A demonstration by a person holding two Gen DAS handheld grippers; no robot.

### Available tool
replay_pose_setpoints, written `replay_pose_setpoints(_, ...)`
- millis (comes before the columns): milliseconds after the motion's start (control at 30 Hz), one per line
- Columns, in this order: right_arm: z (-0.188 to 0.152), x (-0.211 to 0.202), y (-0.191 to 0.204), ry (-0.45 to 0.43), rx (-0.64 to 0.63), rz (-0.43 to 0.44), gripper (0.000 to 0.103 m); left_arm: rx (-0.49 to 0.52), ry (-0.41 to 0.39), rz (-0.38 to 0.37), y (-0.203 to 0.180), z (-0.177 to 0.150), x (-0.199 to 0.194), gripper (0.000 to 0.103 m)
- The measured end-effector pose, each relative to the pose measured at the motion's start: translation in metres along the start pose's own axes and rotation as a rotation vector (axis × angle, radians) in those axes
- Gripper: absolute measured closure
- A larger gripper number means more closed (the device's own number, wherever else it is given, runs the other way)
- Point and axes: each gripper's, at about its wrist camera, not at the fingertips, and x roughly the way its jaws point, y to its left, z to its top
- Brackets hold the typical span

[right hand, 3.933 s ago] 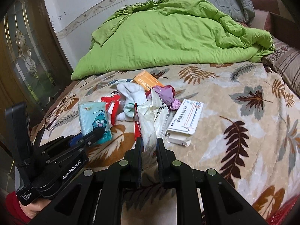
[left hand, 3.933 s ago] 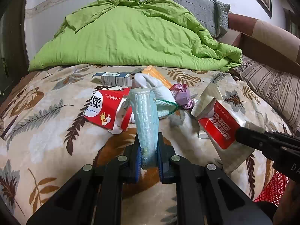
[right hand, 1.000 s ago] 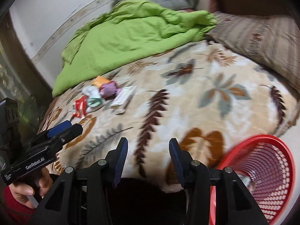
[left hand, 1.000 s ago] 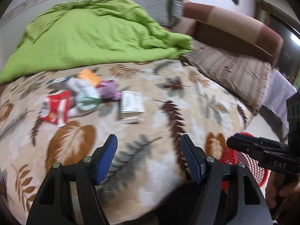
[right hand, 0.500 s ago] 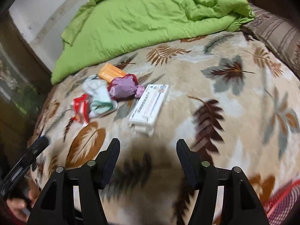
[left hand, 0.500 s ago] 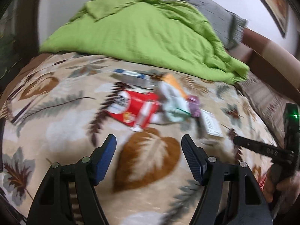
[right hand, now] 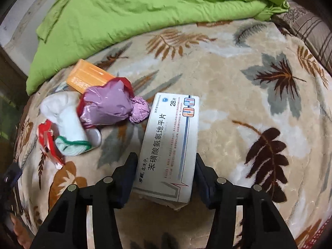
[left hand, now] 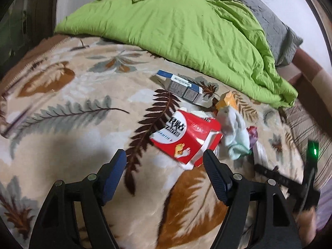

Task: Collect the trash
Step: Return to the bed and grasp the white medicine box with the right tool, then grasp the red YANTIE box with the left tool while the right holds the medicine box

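Note:
My left gripper (left hand: 164, 159) hangs low over the bed, jaws opening, pads touching nothing. The near corner of a red foot-patch packet (left hand: 186, 139) lies between its fingertips. Beyond are a blue-and-white box (left hand: 182, 88), an orange box (left hand: 227, 102), a white sock (left hand: 234, 128) and a purple bag (left hand: 253, 134). My right gripper (right hand: 166, 160) straddles a white medicine box (right hand: 172, 137) flat on the blanket. Its jaws are closing, the pads right at the box's long sides. The purple bag (right hand: 108, 105), sock (right hand: 66, 116) and orange box (right hand: 89, 76) lie left of it.
A rumpled green duvet (left hand: 176, 27) covers the far part of the bed, with a grey pillow (left hand: 278, 33) behind. A striped pillow (right hand: 311, 27) lies at the right. A corner of the red mesh basket (right hand: 317, 242) shows past the bed edge.
The tissue pack and the wrapper held earlier are gone from the jaws. Both grippers swung from the red basket back to the litter; the right one came down around the white box.

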Motion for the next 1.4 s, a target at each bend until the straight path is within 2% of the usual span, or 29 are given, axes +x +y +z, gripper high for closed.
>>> replay_pose_setpoints(133, -0.016, -0.023, 0.003, -0.083, 0.0, 0.046, 0.047, -0.103, 0.037, -0.057, 0.002, 0.007, 0.021, 0.028)
replay_pose_setpoints(233, -0.032, -0.037, 0.01, -0.139, -0.028, 0.076, 0.047, -0.188, 0.058, -0.073, 0.005, 0.01, 0.037, 0.028)
replay_pose_setpoints(367, -0.04, -0.044, 0.016, -0.164, -0.049, 0.114, 0.047, -0.29, 0.081, -0.122, 0.007, 0.018, 0.06, 0.028)
replay_pose_setpoints(467, -0.039, -0.05, 0.016, -0.199, -0.056, 0.125, 0.047, -0.33, 0.114, -0.16, -0.001, 0.023, 0.08, 0.025)
replay_pose_setpoints(533, -0.036, -0.046, 0.016, -0.199, -0.054, 0.127, 0.047, -0.328, 0.119, -0.153, -0.006, 0.025, 0.089, 0.023)
replay_pose_setpoints(767, -0.035, -0.046, 0.015, -0.2, -0.048, 0.137, 0.047, -0.277, 0.053, -0.144, -0.01, 0.028, 0.097, 0.022)
replay_pose_setpoints(900, -0.035, -0.044, 0.017, -0.199, -0.053, 0.139, 0.047, -0.201, 0.017, -0.131, -0.016, 0.027, 0.095, 0.034)
replay_pose_setpoints(1067, -0.036, -0.049, 0.018, -0.224, -0.059, 0.137, 0.047, -0.177, -0.025, -0.166, -0.018, 0.027, 0.089, 0.053)
replay_pose_setpoints(1167, -0.037, -0.051, 0.017, -0.232, -0.059, 0.14, 0.047, -0.155, -0.047, -0.174, -0.02, 0.027, 0.081, 0.058)
replay_pose_setpoints(1267, -0.037, -0.055, 0.019, -0.252, -0.068, 0.144, 0.047, -0.114, -0.087, -0.16, -0.024, 0.025, 0.063, 0.06)
replay_pose_setpoints(1400, -0.041, -0.065, 0.026, -0.288, -0.099, 0.16, 0.047, -0.017, -0.149, -0.13, -0.033, 0.02, 0.031, 0.062)
